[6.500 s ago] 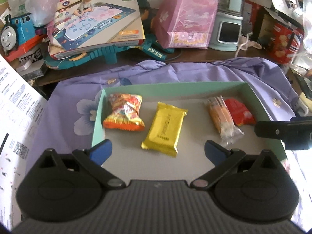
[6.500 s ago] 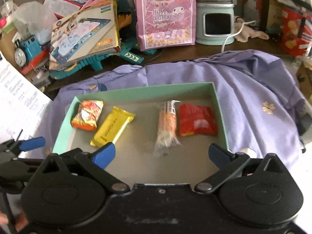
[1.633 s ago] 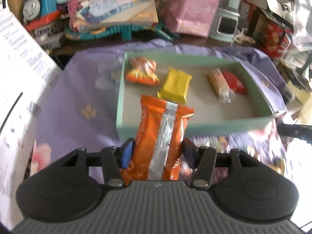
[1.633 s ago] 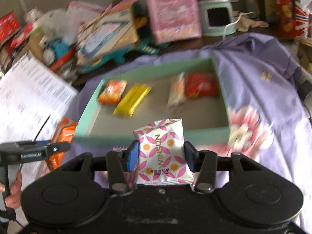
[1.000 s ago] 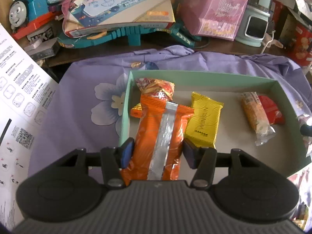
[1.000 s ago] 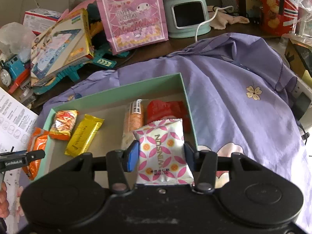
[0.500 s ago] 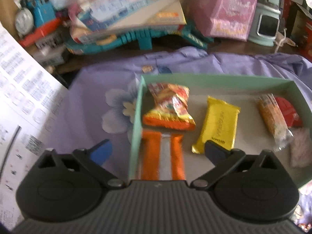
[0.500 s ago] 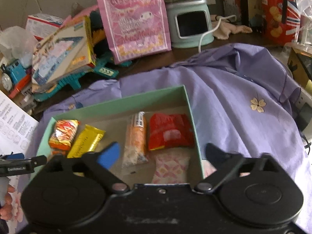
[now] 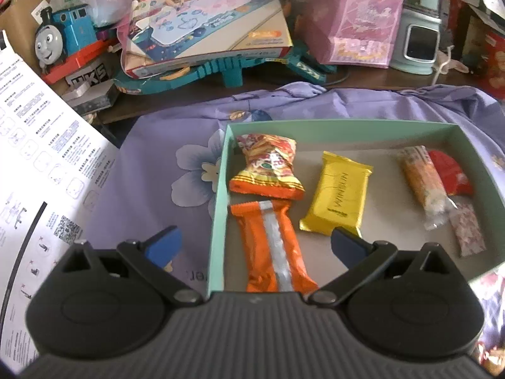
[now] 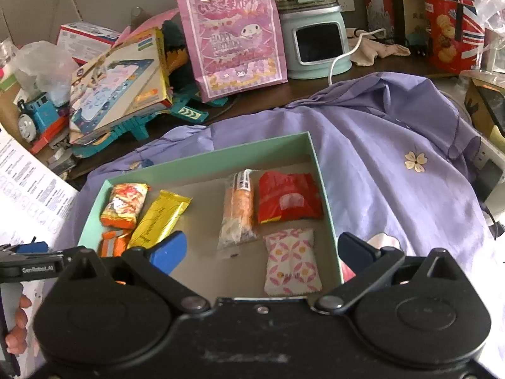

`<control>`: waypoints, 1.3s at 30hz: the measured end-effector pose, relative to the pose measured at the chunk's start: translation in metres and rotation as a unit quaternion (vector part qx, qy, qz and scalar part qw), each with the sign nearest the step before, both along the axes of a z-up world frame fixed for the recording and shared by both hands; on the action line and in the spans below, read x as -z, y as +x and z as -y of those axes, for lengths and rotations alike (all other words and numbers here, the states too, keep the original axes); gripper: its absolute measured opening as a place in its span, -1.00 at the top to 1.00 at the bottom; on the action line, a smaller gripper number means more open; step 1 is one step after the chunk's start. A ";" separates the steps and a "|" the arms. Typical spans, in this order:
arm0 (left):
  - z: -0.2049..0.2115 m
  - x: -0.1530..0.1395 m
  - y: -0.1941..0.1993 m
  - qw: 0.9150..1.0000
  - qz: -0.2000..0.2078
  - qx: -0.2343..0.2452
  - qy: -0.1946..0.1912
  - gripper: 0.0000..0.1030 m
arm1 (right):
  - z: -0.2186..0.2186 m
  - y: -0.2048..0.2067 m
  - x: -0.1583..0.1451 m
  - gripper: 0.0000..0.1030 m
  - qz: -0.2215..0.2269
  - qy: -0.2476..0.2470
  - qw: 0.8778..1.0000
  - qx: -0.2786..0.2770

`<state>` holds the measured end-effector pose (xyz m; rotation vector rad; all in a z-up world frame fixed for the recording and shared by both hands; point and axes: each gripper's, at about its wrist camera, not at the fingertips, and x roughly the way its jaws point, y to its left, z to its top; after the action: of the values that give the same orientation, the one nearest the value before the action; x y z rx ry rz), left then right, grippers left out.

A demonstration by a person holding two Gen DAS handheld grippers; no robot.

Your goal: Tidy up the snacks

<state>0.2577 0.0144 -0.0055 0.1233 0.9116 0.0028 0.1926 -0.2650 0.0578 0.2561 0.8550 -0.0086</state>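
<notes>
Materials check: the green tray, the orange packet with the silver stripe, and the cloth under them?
Green tray: likely matte paperboard; thin flat walls, grey-brown inside, no shine.
Orange packet: glossy plastic or foil film; crimped ends, reflective silver stripe.
Purple cloth: thin woven fabric, floral print; soft folds and wrinkles.

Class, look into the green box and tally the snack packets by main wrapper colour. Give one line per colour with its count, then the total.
In the green box:
Orange: 3 (patterned packet, silver-striped packet, clear-ended stick pack)
Yellow: 1 (yellow bar)
Red: 1 (red packet)
White with pink flowers: 1 (flowered packet)
Total: 6
</notes>
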 end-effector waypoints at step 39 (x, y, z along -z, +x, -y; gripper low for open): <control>0.049 0.061 -0.188 0.987 -0.093 0.130 -0.029 -1.00 | 0.018 -0.190 0.044 -0.01 -0.101 0.021 0.994 0.034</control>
<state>0.0695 -0.0347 -0.0661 0.1900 1.0748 -0.2825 0.0022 -0.2830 0.0140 0.3282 1.0479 -0.0806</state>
